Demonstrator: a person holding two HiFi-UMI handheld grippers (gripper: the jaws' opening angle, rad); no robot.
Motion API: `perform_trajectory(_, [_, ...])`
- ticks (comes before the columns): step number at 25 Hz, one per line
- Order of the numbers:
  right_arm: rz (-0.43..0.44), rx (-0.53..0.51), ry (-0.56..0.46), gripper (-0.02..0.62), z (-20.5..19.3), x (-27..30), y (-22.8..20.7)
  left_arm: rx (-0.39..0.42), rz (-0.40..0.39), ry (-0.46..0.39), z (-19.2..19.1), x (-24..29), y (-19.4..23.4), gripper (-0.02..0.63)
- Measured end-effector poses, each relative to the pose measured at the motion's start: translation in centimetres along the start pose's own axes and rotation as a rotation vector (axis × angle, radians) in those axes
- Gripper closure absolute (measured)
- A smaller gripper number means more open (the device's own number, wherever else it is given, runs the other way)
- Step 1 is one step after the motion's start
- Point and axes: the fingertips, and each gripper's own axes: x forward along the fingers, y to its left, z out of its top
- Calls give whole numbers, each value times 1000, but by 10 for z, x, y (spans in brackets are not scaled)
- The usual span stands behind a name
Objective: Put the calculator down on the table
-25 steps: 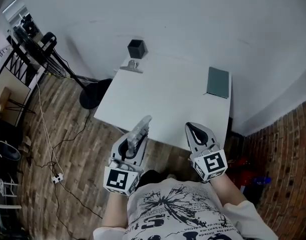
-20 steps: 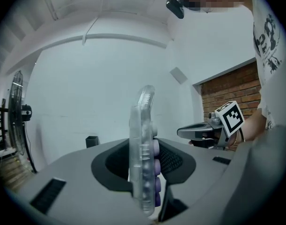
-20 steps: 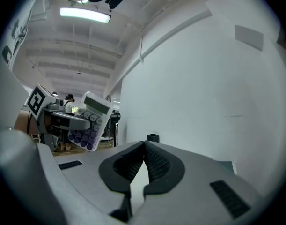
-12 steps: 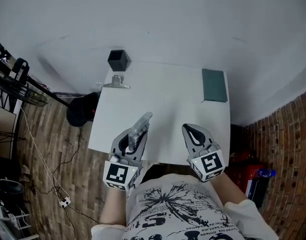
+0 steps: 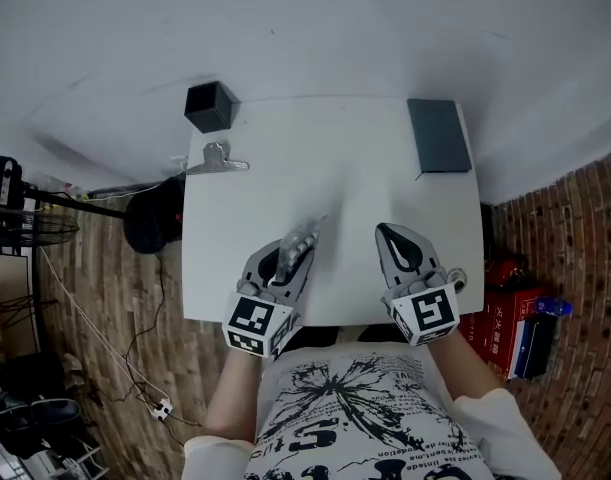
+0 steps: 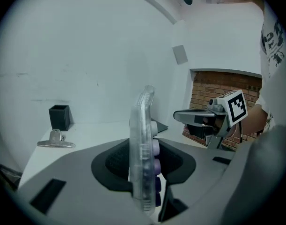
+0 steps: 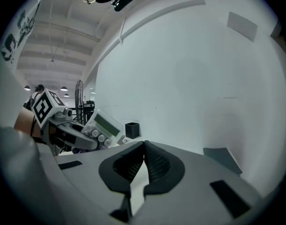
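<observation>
Since a second ago both grippers have been carried forward from the wooden floor (image 5: 105, 268) at the table's near edge to a place over the near part of the white table (image 5: 335, 168), which is now seen square-on. The calculator (image 5: 303, 238) is gripped in the left gripper (image 5: 293, 248): its clear case is clamped edge-on and upright between the two dark pads, with the rows of white and purple keys turned toward the right gripper (image 5: 385, 233). In the right gripper view the calculator's display (image 7: 104, 122) is seen tilted above its round keys. The calculator is held over the table's near left part and has not been laid on it; whether its lower edge touches the top cannot be told. The right gripper's jaws are pressed together at their tips, and nothing is held between them. It is kept just beside the left gripper, apart from it, over the near right part of the table. At the far left corner a black square pot (image 5: 210, 106) is set, with a metal binder clip (image 5: 215, 158) just in front of it. At the far right corner a dark flat pad (image 5: 440, 135) is laid. A red box (image 5: 505, 323) is seen on the floor to the right of the table
</observation>
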Motion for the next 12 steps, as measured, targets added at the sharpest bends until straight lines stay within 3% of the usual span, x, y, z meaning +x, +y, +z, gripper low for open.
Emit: perform_trajectory(12, [-71,55,96,580,-48,33,-5,-199,-154,188,-89,58,20,462])
